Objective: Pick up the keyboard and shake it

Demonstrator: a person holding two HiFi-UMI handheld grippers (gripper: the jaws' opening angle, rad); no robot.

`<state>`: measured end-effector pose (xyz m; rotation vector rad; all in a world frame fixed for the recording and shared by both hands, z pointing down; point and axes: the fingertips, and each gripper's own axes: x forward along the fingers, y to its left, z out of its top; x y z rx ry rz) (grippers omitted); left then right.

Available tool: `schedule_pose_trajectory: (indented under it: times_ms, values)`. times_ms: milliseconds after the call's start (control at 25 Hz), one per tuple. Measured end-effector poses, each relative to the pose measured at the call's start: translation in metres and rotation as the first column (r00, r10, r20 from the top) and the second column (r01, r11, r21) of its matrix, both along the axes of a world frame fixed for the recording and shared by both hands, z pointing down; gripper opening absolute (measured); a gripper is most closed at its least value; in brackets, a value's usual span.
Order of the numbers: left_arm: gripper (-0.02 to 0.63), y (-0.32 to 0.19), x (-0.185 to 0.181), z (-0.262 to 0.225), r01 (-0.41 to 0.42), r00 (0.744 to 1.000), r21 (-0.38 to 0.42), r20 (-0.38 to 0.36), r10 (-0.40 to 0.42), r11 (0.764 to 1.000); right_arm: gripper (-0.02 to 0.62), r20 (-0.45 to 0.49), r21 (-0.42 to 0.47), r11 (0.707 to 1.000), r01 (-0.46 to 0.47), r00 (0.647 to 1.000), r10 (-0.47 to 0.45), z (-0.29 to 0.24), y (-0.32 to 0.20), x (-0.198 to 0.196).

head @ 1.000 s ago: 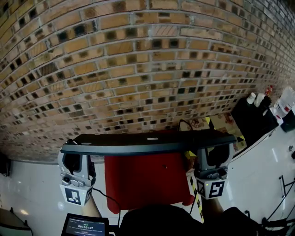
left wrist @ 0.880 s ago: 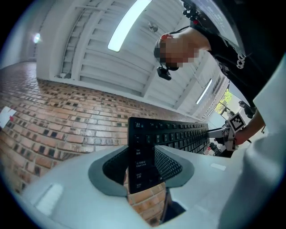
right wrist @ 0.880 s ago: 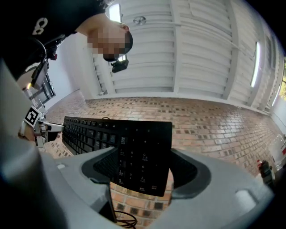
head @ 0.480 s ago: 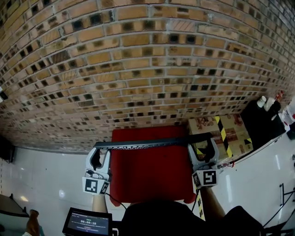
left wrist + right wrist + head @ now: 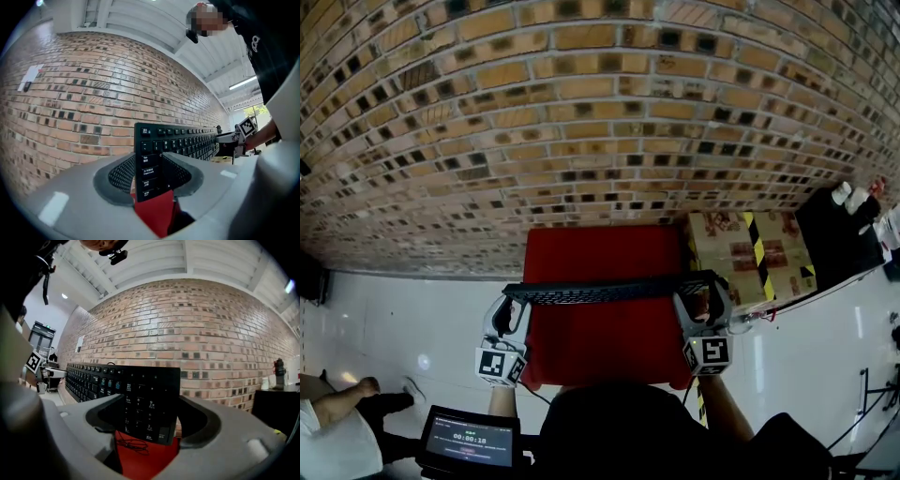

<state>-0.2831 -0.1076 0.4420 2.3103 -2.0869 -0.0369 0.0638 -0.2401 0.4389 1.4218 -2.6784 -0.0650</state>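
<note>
Keyboard point(image 5: 609, 289), black, full-size, held up off a red table point(image 5: 600, 352) w/ a gripper at each end. It runs left to right across the head view, turned up nearly on edge, key side toward the person. Left gripper point(image 5: 510, 307): jaws part-closed, clamped on the kbd's left end (Tab/Caps Lock keys sit between them in the left gripper view). Right gripper point(image 5: 701, 302): jaws set wider, gripping the number-pad end. A thin cable point(image 5: 129, 444) lies on the red top below that end. Brick wall point(image 5: 581, 122) behind; cardboard box w/ yellow-black tape point(image 5: 750, 253) just right of the table.
</note>
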Motion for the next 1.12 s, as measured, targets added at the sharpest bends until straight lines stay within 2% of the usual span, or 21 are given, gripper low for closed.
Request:
schedule_pose_trajectory:
  times_ms: [200,440,640,1120]
  values:
    - [0.183,0.01,0.004,0.045,-0.031,0.999,-0.078,-0.008,0.031,0.996,0.336,-0.026,-0.106,0.994,-0.005,1.0,0.002,0.043,0.007,0.007]
    - [0.183,0.034,0.012,0.098,-0.03,0.999,-0.187,-0.044,0.023,0.982,0.334,-0.082,-0.228,0.973,-0.022,0.997,0.003,0.088,0.032,0.018]
    - [0.183,0.046,0.016,0.118,-0.042,0.998,-0.236,-0.056,0.03,0.971,0.333,-0.123,-0.306,0.952,-0.027,0.992,-0.011,0.113,0.048,0.024]
    - [0.183,0.037,0.017,0.11,-0.052,0.998,-0.236,-0.05,0.042,0.97,0.331,-0.1,-0.284,0.958,-0.043,0.995,0.015,0.109,0.043,0.024]
